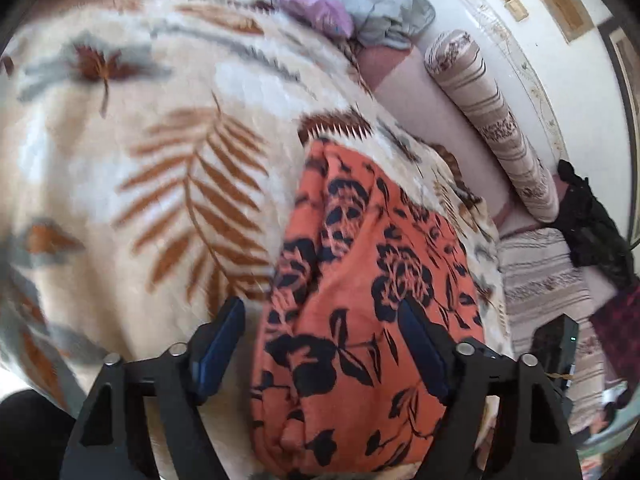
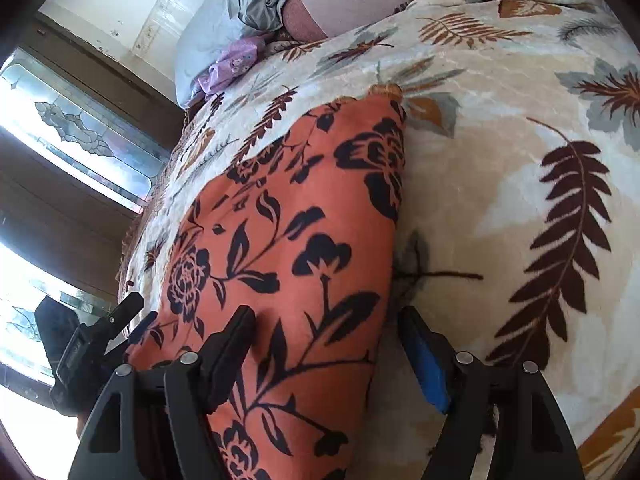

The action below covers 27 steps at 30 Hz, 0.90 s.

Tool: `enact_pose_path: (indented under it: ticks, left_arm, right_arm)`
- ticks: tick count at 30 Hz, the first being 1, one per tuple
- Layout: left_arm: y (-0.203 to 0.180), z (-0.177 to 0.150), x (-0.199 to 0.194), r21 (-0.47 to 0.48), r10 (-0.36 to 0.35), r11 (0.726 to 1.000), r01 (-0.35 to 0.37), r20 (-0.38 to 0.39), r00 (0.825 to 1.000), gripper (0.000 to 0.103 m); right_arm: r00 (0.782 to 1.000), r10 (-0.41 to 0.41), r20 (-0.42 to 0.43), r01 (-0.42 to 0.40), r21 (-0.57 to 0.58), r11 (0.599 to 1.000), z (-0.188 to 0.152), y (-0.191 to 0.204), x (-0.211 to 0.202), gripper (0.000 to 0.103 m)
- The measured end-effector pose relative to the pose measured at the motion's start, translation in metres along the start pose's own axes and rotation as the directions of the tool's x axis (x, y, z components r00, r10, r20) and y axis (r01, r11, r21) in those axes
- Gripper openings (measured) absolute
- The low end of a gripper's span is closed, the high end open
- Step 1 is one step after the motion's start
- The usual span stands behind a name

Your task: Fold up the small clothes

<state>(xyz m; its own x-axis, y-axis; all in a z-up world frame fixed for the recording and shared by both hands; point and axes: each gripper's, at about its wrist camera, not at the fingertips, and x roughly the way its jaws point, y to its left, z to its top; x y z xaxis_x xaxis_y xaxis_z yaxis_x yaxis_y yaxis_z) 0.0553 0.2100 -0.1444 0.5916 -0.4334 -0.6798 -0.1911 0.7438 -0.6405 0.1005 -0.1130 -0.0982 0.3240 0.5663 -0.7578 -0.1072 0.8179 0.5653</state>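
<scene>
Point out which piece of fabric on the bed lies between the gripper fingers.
The orange garment with black flowers. The purple cloth and grey cloth lie crumpled at the blanket's far edge.

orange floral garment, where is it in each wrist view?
Left wrist: orange floral garment lies right of centre and runs to the bottom edge, between the open jaws.
Right wrist: it fills the centre-left; its right edge falls between the jaws.
Shared landmark: the purple cloth by the grey pillow, far end of the blanket.

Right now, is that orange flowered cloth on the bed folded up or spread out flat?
Folded. The orange flowered cloth lies as a narrow strip on the leaf-patterned blanket, with a thick, rounded doubled edge along one side rather than a thin single layer.
</scene>
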Motion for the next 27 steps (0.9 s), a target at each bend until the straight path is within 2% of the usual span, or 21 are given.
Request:
enact_pose_path:
  ticks: [1, 2, 4, 5, 8, 10, 13, 14, 18, 22, 25, 27]
  left_arm:
    - [-0.003, -0.003, 0.006, 0.029, 0.02, 0.999, -0.019, -0.034, 0.999, 0.045]
    - [-0.008, -0.006, 0.006, 0.075, 0.037, 0.997, -0.035, -0.022, 0.999, 0.043]
    - [-0.019, -0.009, 0.005, 0.129, 0.037, 0.991, -0.033, -0.028, 0.999, 0.029]
    - [-0.022, -0.01, 0.005, 0.144, 0.045, 0.989, -0.04, -0.029, 0.999, 0.026]
    - [-0.024, -0.009, 0.005, 0.128, 0.048, 0.991, -0.043, -0.035, 0.998, 0.025]
    - [-0.033, -0.01, 0.004, 0.165, 0.073, 0.984, -0.068, -0.02, 0.997, 0.024]
    - [-0.044, -0.01, -0.005, 0.215, 0.077, 0.973, -0.079, 0.018, 0.997, 0.022]
    - [-0.052, -0.01, -0.009, 0.237, 0.072, 0.968, -0.078, 0.034, 0.997, 0.022]
    - [-0.1, -0.004, -0.02, 0.328, 0.009, 0.944, -0.042, 0.1, 0.995, 0.021]
    - [-0.149, 0.006, -0.007, 0.382, -0.065, 0.924, 0.009, 0.132, 0.989, 0.021]
    - [-0.175, 0.015, 0.025, 0.375, -0.097, 0.926, 0.051, 0.106, 0.99, 0.022]
    - [-0.187, 0.016, 0.059, 0.359, -0.075, 0.932, 0.054, 0.044, 0.996, 0.028]
  right_arm:
    - [1.0, 0.006, 0.009, -0.006, 0.014, 1.0, -0.001, 0.0, 0.0, 0.077]
    - [1.0, 0.009, 0.01, -0.01, 0.021, 1.0, -0.002, 0.0, -0.001, 0.077]
    - [1.0, 0.013, 0.004, -0.013, 0.015, 1.0, -0.005, 0.002, -0.003, 0.077]
    - [1.0, 0.014, -0.002, -0.014, -0.002, 1.0, -0.005, 0.004, -0.003, 0.077]
    - [1.0, -0.01, -0.017, 0.008, -0.098, 0.995, -0.007, 0.018, 0.001, 0.074]
    - [1.0, -0.02, -0.023, 0.017, -0.118, 0.993, -0.006, 0.021, 0.004, 0.072]
    - [1.0, -0.027, 0.004, 0.027, -0.163, 0.986, -0.004, 0.026, -0.002, 0.05]
    - [0.999, -0.035, 0.017, 0.037, -0.194, 0.98, -0.002, 0.031, -0.007, 0.039]
    - [0.994, -0.029, 0.103, 0.055, -0.262, 0.964, 0.017, 0.046, -0.039, 0.037]
    - [0.973, -0.041, 0.228, 0.102, -0.265, 0.959, 0.051, 0.04, -0.088, 0.037]
    - [0.954, -0.077, 0.288, 0.142, -0.215, 0.966, 0.075, 0.014, -0.117, 0.037]
    - [0.952, -0.104, 0.288, 0.151, -0.149, 0.977, 0.085, -0.015, -0.124, 0.037]
